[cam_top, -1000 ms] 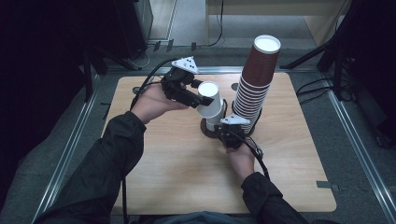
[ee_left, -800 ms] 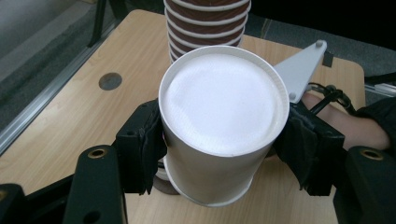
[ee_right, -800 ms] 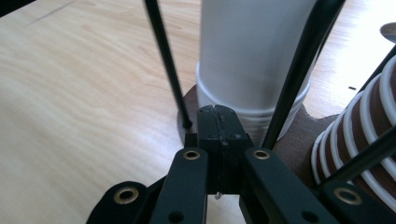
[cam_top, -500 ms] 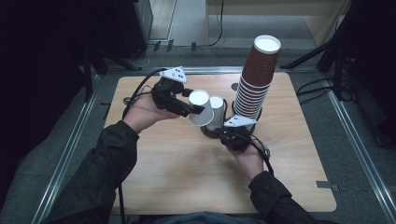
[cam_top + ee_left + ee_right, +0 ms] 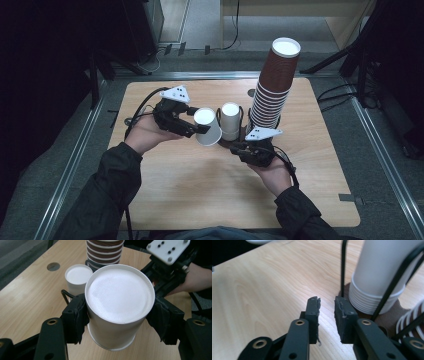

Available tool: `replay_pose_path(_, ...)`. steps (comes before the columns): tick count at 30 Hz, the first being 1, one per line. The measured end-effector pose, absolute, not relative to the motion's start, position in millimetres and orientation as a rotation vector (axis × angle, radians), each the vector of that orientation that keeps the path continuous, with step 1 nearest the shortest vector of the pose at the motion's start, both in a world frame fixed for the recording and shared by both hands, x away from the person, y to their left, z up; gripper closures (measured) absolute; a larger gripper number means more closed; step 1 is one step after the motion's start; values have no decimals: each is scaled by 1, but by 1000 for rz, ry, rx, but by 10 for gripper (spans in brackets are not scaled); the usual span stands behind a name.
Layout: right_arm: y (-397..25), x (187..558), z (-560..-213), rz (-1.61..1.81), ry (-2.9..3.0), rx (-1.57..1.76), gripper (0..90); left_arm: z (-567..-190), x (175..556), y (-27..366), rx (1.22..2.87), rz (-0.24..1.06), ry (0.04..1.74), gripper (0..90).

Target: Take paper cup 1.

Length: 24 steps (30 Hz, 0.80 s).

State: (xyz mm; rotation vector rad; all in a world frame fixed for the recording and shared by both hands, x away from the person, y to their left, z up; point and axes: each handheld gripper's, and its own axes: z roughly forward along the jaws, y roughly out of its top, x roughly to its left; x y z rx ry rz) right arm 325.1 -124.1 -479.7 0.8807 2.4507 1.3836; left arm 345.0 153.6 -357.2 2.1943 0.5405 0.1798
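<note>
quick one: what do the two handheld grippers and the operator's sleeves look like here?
Both are black two-jaw units. The left gripper and right gripper each carry a pale three-cornered plate with small dark dots. Black cables trail from both. The jaw pads are black and worn, ragged at the edges, on arms with brass-coloured pivot rings. The person wears a dark long-sleeved jacket.

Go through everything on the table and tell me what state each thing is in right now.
Left gripper: shut on white cup.
White cup: upside down, tilted, lifted off the table.
Right gripper: slightly open, holding nothing, beside the rack.
White stack: upside down in the rack.
Brown stack: tall, upside down, leaning.
</note>
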Motion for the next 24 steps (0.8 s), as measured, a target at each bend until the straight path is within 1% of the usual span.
replay_pose_path(3, -126, 323, -475, 1416, 2490, 805, 695, -364, 341, 154, 2209, 180, 535, 347)
replay_pose_path(5, -126, 321, -473, 1428, 2513, 762, 657, -368, 338, 155, 2212, 170, 527, 347)
replay_pose_path(6, -127, 320, -473, 1442, 2536, 735, 629, -370, 337, 155, 2211, 168, 523, 347)
replay_pose_path(7, -126, 319, -473, 1445, 2571, 684, 578, -372, 336, 155, 2213, 164, 524, 347)
replay_pose_path(8, -126, 318, -473, 1444, 2578, 670, 553, -374, 335, 155, 2217, 162, 522, 347)
replay_pose_path(9, -126, 318, -473, 1444, 2578, 670, 553, -377, 335, 155, 2222, 158, 521, 347)
replay_pose_path(10, -127, 317, -474, 1451, 2612, 651, 507, -380, 335, 155, 2231, 153, 520, 347)
replay_pose_path(11, -127, 317, -474, 1452, 2620, 639, 487, -382, 334, 154, 2228, 150, 522, 347)
replay_pose_path(12, -128, 317, -474, 1451, 2628, 631, 474, -385, 334, 154, 2236, 150, 517, 347)
replay_pose_path(17, -135, 316, -473, 1446, 2649, 577, 470, -397, 334, 151, 2243, 117, 502, 347)
replay_pose_path(21, -146, 319, -471, 1497, 2654, 583, 431, -406, 334, 150, 2235, 99, 504, 347)
replay_pose_path(22, -151, 321, -470, 1521, 2644, 602, 388, -409, 334, 150, 2229, 92, 505, 347)
replay_pose_path(23, -151, 321, -470, 1521, 2644, 602, 388, -411, 333, 149, 2227, 88, 499, 347)
replay_pose_path(24, -154, 323, -470, 1529, 2645, 613, 343, -413, 333, 149, 2223, 88, 496, 346)
